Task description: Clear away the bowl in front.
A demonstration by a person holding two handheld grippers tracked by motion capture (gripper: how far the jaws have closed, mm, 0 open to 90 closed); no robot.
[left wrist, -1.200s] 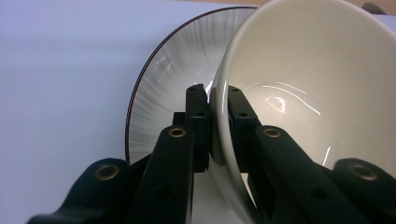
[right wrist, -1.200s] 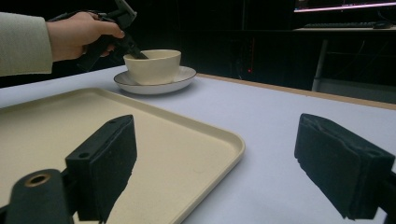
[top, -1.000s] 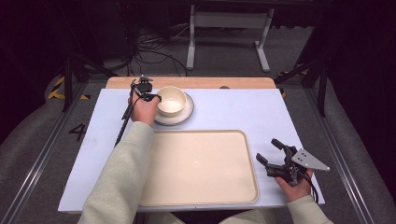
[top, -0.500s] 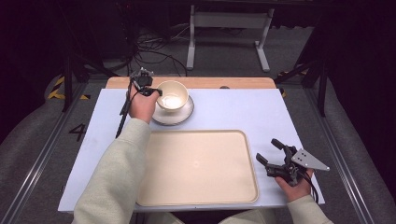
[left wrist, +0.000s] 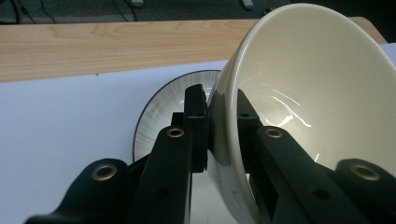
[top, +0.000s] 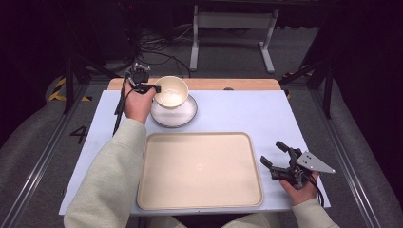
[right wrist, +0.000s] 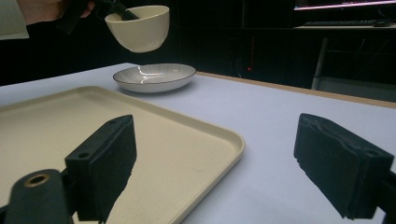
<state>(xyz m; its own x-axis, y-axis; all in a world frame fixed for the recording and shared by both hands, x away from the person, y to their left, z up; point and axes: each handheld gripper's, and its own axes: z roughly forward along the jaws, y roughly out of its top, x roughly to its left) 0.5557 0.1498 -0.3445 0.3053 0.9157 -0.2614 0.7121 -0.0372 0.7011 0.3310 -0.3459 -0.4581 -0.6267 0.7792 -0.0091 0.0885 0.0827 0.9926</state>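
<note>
The left tool (top: 151, 88) pinches only the rim of the lifted bowl (top: 171, 91), which may slip onto the plate (top: 183, 115); the right tool (top: 277, 160) rests open.

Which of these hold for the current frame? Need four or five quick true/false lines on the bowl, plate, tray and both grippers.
1. The left gripper is clamped on the rim of the bowl. True.
2. The bowl sits on the plate. False: it is held in the air above the plate.
3. The tray has nothing on it. True.
4. The right gripper holds the tray's edge. False: its jaws are open, right of the tray.
</note>
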